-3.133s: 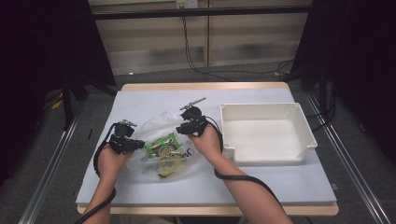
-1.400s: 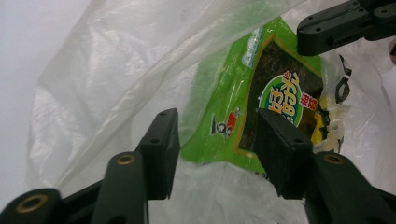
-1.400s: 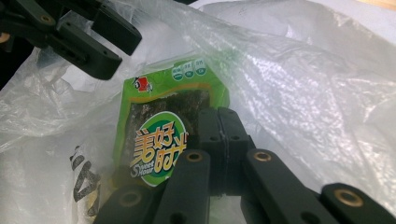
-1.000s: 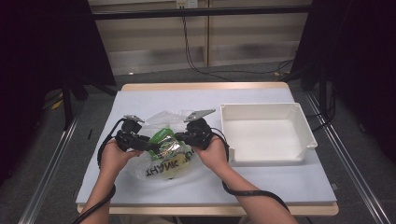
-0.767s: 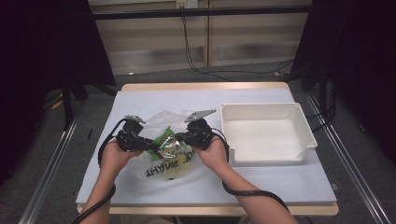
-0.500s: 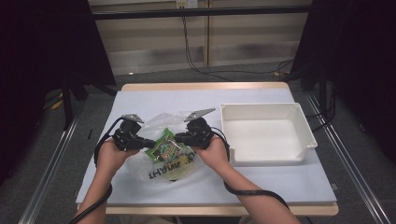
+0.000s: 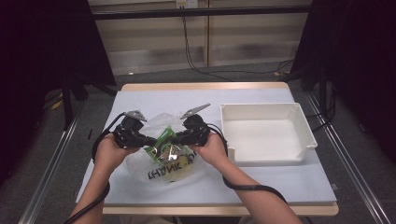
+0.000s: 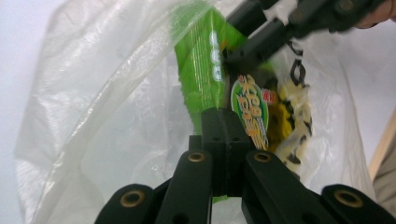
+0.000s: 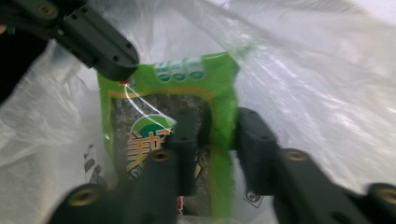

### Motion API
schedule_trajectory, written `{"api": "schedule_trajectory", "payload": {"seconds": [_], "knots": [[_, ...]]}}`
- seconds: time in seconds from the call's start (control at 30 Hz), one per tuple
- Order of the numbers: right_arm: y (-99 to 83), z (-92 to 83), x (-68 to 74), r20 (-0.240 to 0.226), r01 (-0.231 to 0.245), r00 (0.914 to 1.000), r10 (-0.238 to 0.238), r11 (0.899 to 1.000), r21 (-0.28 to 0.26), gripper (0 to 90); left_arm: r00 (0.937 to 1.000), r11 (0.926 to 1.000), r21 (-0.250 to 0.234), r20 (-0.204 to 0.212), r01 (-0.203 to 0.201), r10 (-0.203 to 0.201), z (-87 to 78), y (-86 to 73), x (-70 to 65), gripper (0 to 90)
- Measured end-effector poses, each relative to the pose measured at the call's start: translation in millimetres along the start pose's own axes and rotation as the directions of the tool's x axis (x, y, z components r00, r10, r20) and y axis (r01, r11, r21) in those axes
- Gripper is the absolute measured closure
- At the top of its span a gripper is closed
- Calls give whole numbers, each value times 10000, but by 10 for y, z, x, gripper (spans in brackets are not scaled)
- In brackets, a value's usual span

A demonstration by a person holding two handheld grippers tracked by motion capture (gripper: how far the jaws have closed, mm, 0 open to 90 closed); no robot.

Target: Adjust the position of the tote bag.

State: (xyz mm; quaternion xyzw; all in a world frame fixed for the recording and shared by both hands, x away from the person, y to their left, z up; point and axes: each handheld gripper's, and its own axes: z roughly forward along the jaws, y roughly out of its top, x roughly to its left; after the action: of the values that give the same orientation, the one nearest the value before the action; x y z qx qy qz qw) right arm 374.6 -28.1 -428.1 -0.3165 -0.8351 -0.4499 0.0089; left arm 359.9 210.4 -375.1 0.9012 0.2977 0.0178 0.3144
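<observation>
A clear plastic bag (image 7: pixel 164 171) with dark lettering lies on the table between my hands. A green snack packet (image 7: pixel 162 140) stands in its mouth. My left gripper (image 7: pixel 150 140) is shut on the packet's edge; in the left gripper view its jaws (image 8: pixel 229 119) meet on the green packet (image 8: pixel 201 70). My right gripper (image 7: pixel 173 138) faces it from the other side. Its jaws (image 9: pixel 217 122) have just been opening and stand slightly apart, with the packet's (image 9: pixel 187 88) right edge between them. The left gripper's tip (image 9: pixel 109 58) touches the packet's top corner.
An empty white tray (image 7: pixel 267 106) sits on the right half of the pale table (image 7: pixel 187 95). Cables trail from both grippers along the person's forearms. Dark floor and metal rails flank the table.
The left jaws have shut on the green packet and that hand has lifted slightly. The right jaws have parted a little. The packet now stands higher in the bag's mouth.
</observation>
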Motion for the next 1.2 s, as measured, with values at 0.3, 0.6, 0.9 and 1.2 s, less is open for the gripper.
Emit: {"api": "schedule_trajectory", "payload": {"seconds": [0.3,0.6,0.9,1.2], "knots": [[-13,-63,35,248,468,9986,-462,9986,-232,893,9974,9972,-196,41,717,-717,9,-59,110,490],[-26,-88,79,383,531,9980,-503,9957,-762,878,9872,9950,383,1269,927,-968,171,-125,117,666],[97,-246,67,29,1097,9940,-1097,9934,-329,530,9961,9949,978,867,-253,168,51,15,34,740],[203,-285,127,-216,2261,9740,-2255,9737,279,435,9905,9860,1228,930,-1125,1014,86,103,-77,739]]}}
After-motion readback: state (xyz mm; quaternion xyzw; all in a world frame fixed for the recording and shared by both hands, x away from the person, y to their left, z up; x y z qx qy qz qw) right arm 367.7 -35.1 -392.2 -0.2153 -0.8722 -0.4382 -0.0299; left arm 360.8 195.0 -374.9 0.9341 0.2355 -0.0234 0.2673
